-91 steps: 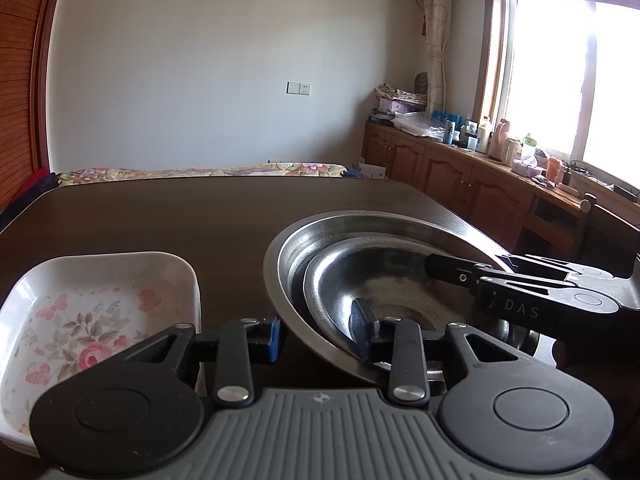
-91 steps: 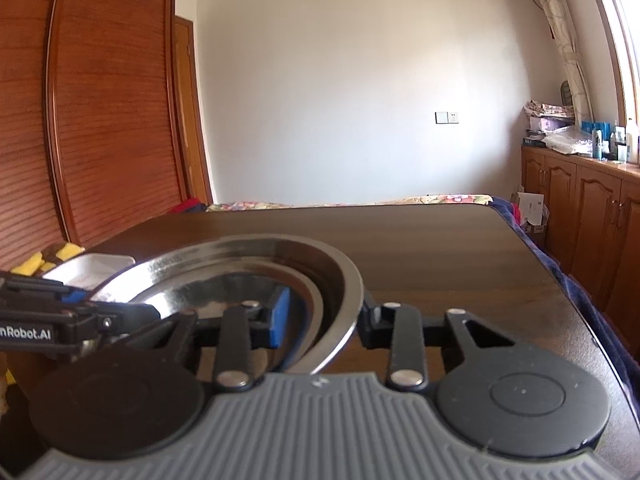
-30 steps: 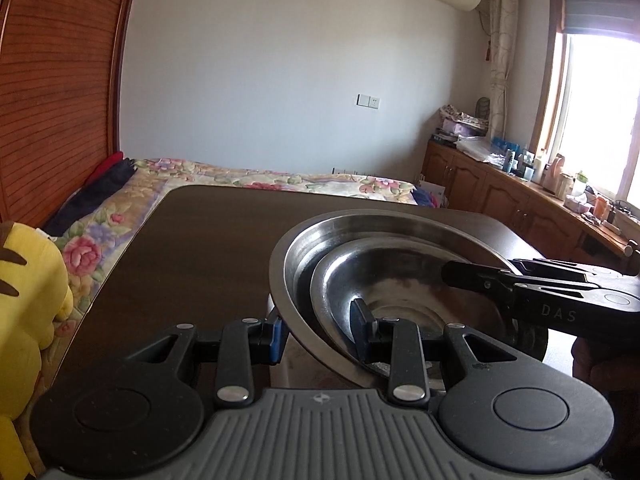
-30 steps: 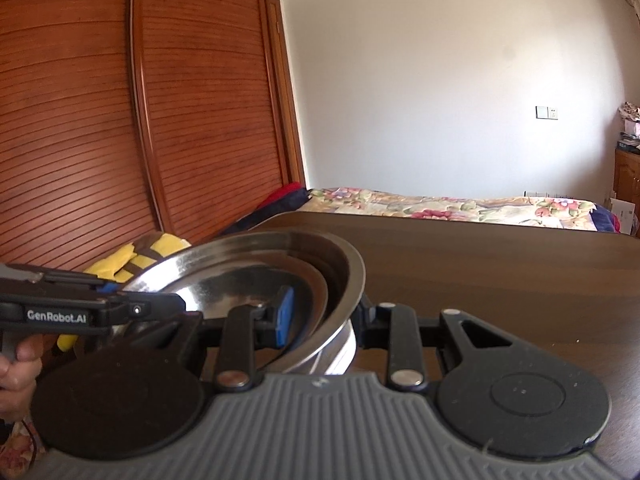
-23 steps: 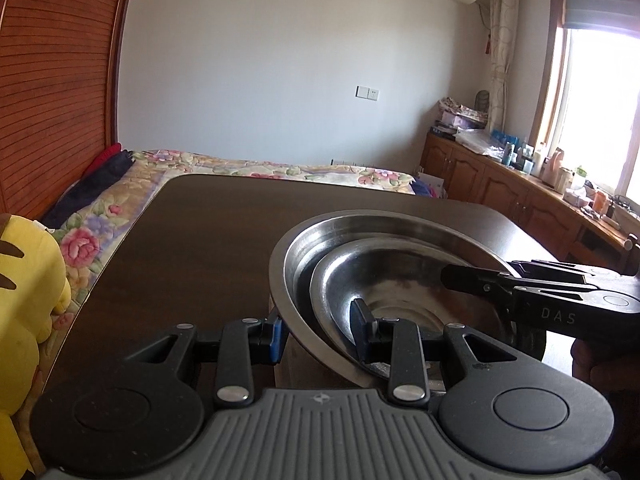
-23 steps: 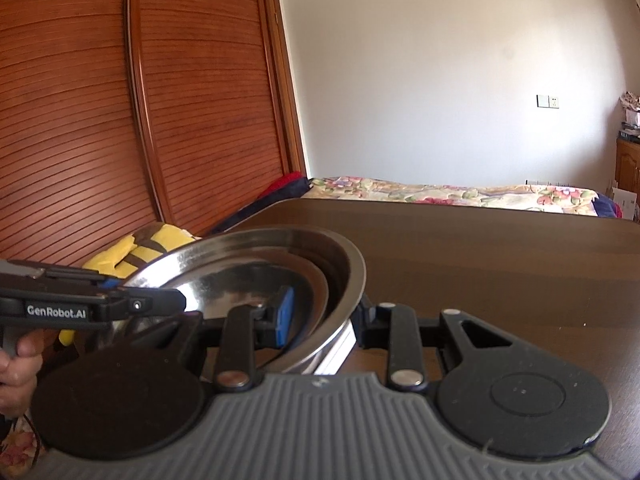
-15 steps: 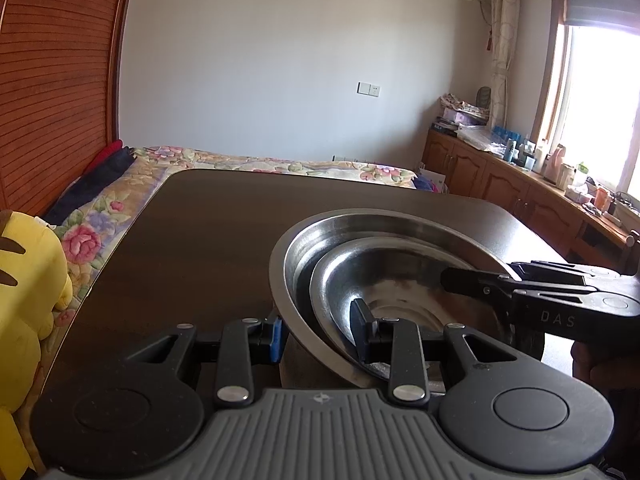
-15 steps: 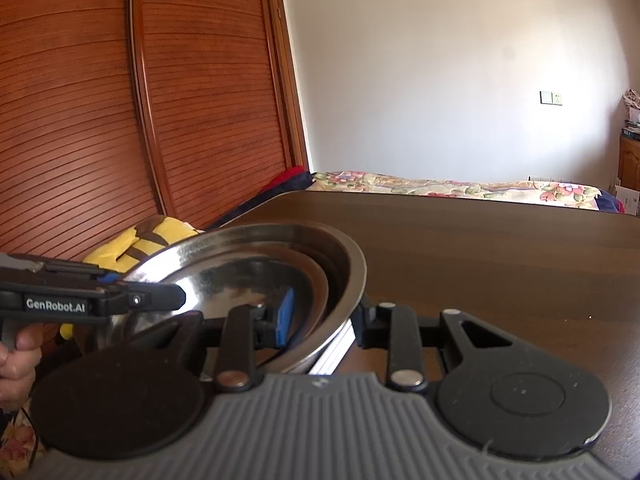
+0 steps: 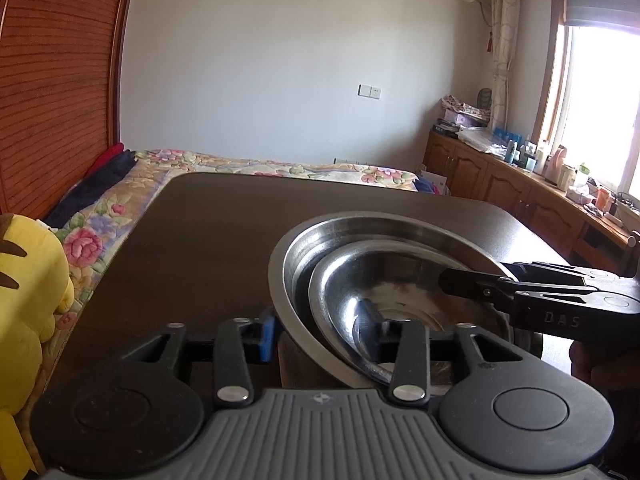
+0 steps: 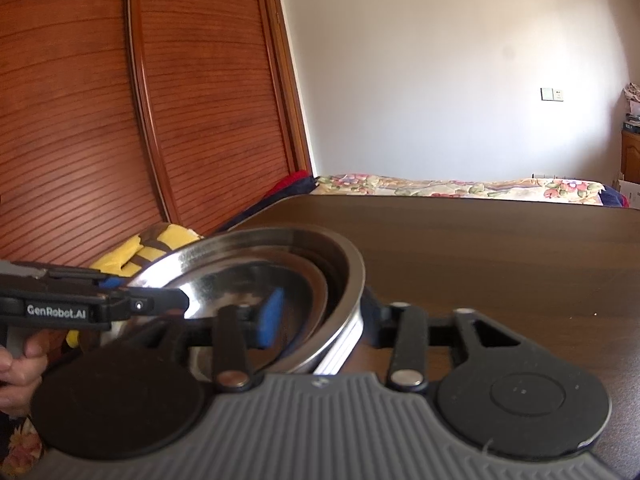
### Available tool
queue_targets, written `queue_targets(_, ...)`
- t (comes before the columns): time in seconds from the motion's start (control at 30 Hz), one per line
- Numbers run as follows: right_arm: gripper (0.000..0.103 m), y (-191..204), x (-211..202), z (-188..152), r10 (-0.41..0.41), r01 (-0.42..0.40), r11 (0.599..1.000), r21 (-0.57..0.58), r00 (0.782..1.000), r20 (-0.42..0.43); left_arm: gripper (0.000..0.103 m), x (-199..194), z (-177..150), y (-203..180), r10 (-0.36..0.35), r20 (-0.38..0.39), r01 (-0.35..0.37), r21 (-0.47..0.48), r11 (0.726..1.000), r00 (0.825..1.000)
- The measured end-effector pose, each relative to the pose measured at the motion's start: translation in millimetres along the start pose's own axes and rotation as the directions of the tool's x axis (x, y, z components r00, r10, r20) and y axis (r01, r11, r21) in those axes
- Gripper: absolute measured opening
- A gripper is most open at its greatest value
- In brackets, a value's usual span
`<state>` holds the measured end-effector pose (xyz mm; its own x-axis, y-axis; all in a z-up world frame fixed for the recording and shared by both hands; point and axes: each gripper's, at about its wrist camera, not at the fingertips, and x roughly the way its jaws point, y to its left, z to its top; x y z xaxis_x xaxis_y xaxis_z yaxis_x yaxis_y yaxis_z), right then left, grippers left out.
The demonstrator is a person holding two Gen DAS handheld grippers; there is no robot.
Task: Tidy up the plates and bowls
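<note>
Left wrist view: yellow plush toy (image 9: 28, 292) is seen at far left, beside dark brown wooden table (image 9: 208, 240). Left gripper (image 9: 320, 332) is clamped on the near rim of large round stainless-steel bowl (image 9: 296, 252), in which smaller steel bowl (image 9: 360, 272) is nested. Both bowls are held over the table. Right gripper (image 10: 316, 316) is clamped across the opposite rim. White layered edge (image 10: 340, 350) is glimpsed beneath; what it is cannot be told.
</note>
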<state>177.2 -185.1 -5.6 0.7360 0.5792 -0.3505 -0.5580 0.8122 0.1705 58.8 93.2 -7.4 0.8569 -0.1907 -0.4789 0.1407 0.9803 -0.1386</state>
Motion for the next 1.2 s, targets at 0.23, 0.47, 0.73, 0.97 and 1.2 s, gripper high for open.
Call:
queue_targets(0.23,0.066,-5,-7,4,-0.041,0.041,0.999,0.0,0.999,0.03,0.069,-7,4,-2,0.025,0.026,-0.025,0.011,1.0,0.999)
queue_targets(0.47,0.085,-6,-19,7,-0.079,0.081,0.996,-0.022,0.994,0.078,0.099,-16,6,-6,0.059,0.068,-0.061,0.022,0.998,0.996)
queue_targets(0.73,0.103,-10,-34,10,-0.096,0.098,0.995,-0.016,0.988,0.117,0.103,-26,9,-19,0.093,0.105,-0.1,0.056,0.993,0.99)
queue_targets(0.97,0.103,-8,-53,13,-0.144,0.149,0.989,-0.022,0.978,0.149,0.103,-35,11,-34,0.088,0.125,-0.098,0.069,0.993,0.988)
queue_targets(1.2,0.103,-8,-78,20,-0.202,0.21,0.977,-0.026,0.961,0.19,0.103,-42,19,-54,0.093,0.134,-0.105,0.084,0.991,0.987)
